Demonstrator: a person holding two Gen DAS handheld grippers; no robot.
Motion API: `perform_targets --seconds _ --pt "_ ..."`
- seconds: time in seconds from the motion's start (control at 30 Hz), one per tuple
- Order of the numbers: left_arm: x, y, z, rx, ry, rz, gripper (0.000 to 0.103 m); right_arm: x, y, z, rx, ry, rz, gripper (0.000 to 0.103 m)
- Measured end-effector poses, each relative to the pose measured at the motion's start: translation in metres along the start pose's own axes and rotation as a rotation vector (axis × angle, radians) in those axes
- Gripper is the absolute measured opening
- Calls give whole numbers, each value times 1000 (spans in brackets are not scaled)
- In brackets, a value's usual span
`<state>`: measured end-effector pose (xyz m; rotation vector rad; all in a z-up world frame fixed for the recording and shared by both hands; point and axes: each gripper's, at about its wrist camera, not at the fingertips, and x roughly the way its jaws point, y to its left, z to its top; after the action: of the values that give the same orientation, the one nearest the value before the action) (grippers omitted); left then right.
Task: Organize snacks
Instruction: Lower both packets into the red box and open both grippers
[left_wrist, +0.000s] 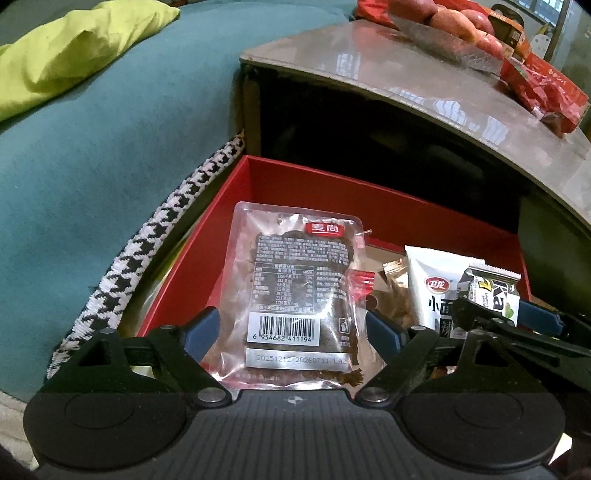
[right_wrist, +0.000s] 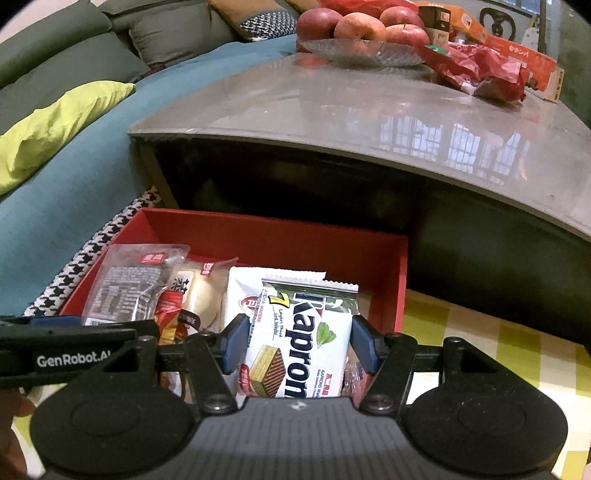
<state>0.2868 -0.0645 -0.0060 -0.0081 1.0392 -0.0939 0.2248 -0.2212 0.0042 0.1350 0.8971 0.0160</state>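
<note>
A red box (left_wrist: 332, 192) (right_wrist: 280, 236) sits on the floor below a table and holds several snack packs. My left gripper (left_wrist: 291, 332) is shut on a clear pack of dark dried meat (left_wrist: 295, 280), held upright over the box's left side; it also shows in the right wrist view (right_wrist: 125, 284). My right gripper (right_wrist: 299, 343) is shut on a Kapron wafer pack (right_wrist: 306, 343), held over the box's right side; it shows in the left wrist view (left_wrist: 487, 295). A white noodle-snack pack (left_wrist: 432, 288) and a gold pack (left_wrist: 395, 291) lie in the box.
A grey glossy table (right_wrist: 369, 110) overhangs the box, with a glass dish of apples (right_wrist: 362, 33) and red snack bags (right_wrist: 487, 70) on top. A teal sofa (left_wrist: 92, 166) with a lime cushion (left_wrist: 74, 48) and a houndstooth cloth (left_wrist: 147, 240) lies left. A yellow checked mat (right_wrist: 480, 339) lies right.
</note>
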Motion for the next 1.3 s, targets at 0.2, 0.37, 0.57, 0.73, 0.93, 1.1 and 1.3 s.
perform_targets --seconds 0.2,0.37,0.57,0.73,0.93,1.1,1.3 --pt "2 0 0 0 1 7 90 5 1 0 0 7 1 71" --pt "5 1 0 -7 8 4 92 7 -1 0 14 10 9 71" --pt "4 2 2 -13 7 8 94 9 -3 0 24 20 8 73" --pt "4 6 4 -35 13 2 95 8 -2 1 18 7 -3 81" --pt "2 8 5 -41 5 13 95 5 -2 2 20 -6 -5 84" --pt "-1 10 6 -42 -6 18 95 1 -2 3 18 -24 -1 86" --pt "-7 10 6 -49 -17 12 95 -2 -4 5 23 -38 -4 87"
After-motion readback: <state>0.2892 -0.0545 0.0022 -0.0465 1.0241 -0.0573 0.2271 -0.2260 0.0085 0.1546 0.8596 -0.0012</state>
